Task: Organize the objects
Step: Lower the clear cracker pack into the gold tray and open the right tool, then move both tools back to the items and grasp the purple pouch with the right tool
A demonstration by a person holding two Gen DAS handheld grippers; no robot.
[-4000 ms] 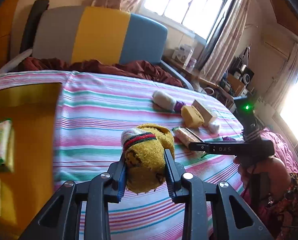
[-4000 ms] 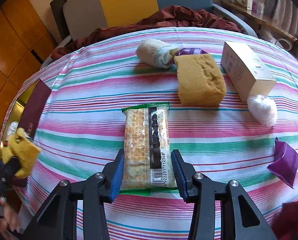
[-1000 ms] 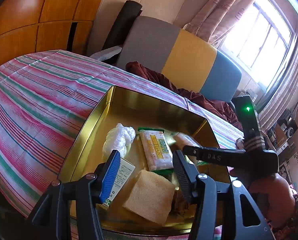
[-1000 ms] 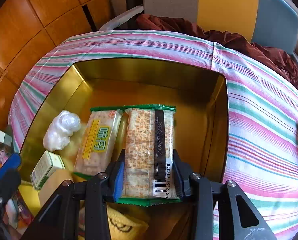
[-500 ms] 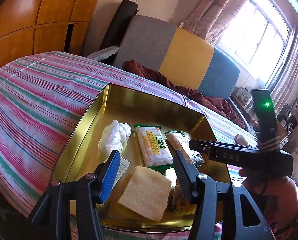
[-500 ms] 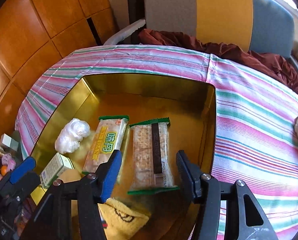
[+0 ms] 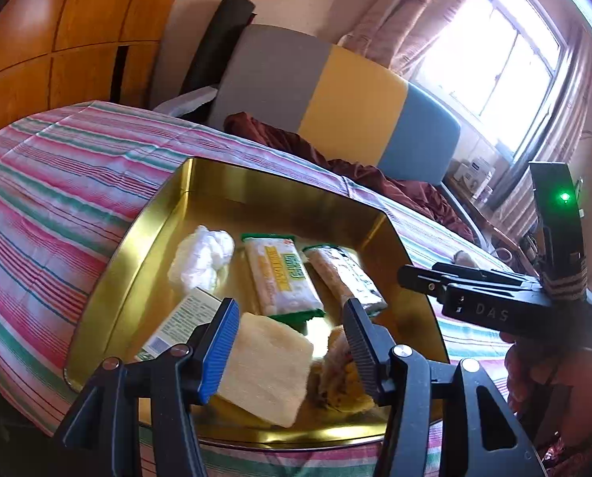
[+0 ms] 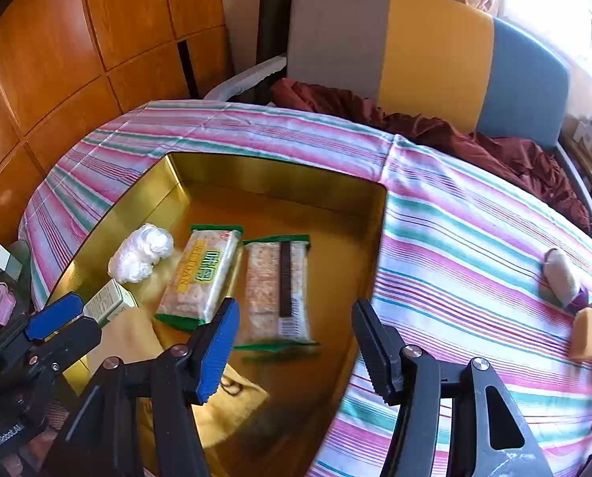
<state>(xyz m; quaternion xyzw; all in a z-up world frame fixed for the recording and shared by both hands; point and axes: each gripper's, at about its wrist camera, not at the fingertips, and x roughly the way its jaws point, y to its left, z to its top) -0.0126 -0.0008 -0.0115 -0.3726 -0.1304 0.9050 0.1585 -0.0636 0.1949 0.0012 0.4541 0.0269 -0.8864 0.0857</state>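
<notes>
1. While both grippers hover over the gold tray (image 8: 379,234), left gripper (image 7: 292,342) and right gripper (image 8: 296,342) have fingers spread, holding nothing.
2. Inside the tray: two cracker packs (image 8: 278,286), sponge (image 7: 264,365), sock (image 8: 232,401), small box (image 7: 180,322), plastic wad (image 8: 140,254).
3. Left on the counter (image 8: 474,238): another sponge (image 8: 586,334), rolled sock (image 8: 562,274), and more at the frame edge.

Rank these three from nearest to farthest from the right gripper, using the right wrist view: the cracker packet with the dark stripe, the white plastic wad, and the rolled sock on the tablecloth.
From the right gripper:
1. Cracker packet with the dark stripe, in the gold tray, just ahead.
2. White plastic wad, in the tray's left part.
3. Rolled sock, far right on the tablecloth.
</notes>
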